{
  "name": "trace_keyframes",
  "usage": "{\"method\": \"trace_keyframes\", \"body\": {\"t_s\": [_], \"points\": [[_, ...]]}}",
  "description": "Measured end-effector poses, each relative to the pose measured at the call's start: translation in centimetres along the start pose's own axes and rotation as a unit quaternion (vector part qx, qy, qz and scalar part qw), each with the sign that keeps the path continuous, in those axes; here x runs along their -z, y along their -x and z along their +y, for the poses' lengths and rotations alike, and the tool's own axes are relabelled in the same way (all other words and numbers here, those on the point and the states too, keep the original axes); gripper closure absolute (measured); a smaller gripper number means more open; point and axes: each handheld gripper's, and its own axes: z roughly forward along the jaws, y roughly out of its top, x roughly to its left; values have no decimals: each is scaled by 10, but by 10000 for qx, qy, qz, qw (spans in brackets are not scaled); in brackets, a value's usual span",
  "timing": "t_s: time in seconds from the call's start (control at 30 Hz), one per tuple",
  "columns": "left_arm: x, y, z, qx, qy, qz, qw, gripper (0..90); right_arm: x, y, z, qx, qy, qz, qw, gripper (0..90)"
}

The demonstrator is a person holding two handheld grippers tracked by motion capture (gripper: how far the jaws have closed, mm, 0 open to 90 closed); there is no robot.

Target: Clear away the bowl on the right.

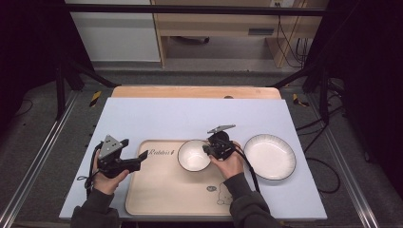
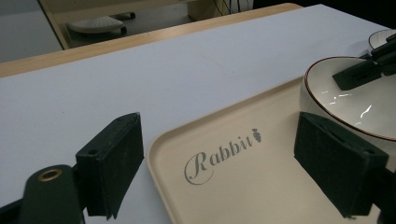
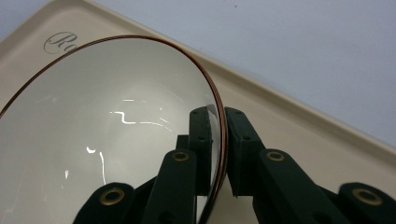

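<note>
The desk carries a pale lavender-white cover over a light wooden top, whose far edge shows as a bare strip. Beyond it stand grey flooring, black frame rails, a wooden cabinet and trailing cables at the far right. On the near half of the desk lies a cream tray with rounded corners; grey script near its far-left corner reads "Rabbit", ending in a small carrot mark, and a small bear drawing sits at its near-right corner. To the right of the tray, directly on the cover, rests a white ribbed plate with a dark rim. A white bowl with a brown rim line stands at the tray's far-right corner. The right tongs are closed on the bowl's rim, one jaw inside the wall and one outside. The left tongs stand wide apart and hold nothing, straddling the tray's far-left corner, with the left jaw over the cover and the right jaw near the bowl.
</note>
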Motion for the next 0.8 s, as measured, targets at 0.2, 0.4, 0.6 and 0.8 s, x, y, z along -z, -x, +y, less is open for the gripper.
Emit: {"method": "trace_keyframes", "body": {"t_s": [0.2,0.4,0.6,0.8], "points": [[0,0,0,-2,-4,-3,10000,154,-1,1,-1,14,-16,-22,10000,816],[0,0,0,1,-3,-3,10000,154,0,3,-1,80,31,-53,9999,812],[0,0,0,1,5,-2,10000,154,12,6,0,253,312,-184,9990,701],[1,0,0,8,23,-2,10000,154,35,7,0,296,809,-263,9959,516]]}}
